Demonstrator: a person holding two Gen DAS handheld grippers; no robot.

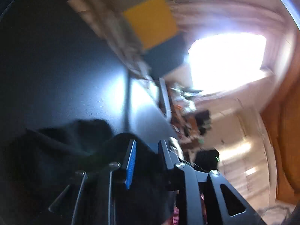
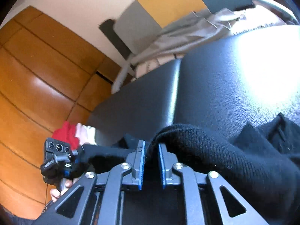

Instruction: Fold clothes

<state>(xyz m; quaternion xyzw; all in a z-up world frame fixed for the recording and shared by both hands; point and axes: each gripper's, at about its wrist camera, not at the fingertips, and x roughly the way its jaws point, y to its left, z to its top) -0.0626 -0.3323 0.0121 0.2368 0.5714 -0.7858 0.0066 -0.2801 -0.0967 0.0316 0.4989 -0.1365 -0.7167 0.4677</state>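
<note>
A dark leather-like bench (image 2: 234, 86) fills the scene, with wooden floor (image 2: 37, 86) beyond and a grey garment (image 2: 187, 35) heaped at its far edge. A black knit sweater (image 2: 215, 150) lies on the near part of the bench. The right claw (image 2: 151, 161) pinches a fold of it – fabric bunched between the blue pads. The left claw (image 1: 148, 161) also has black knit between its fingers – whether it presses I cannot tell.
</note>
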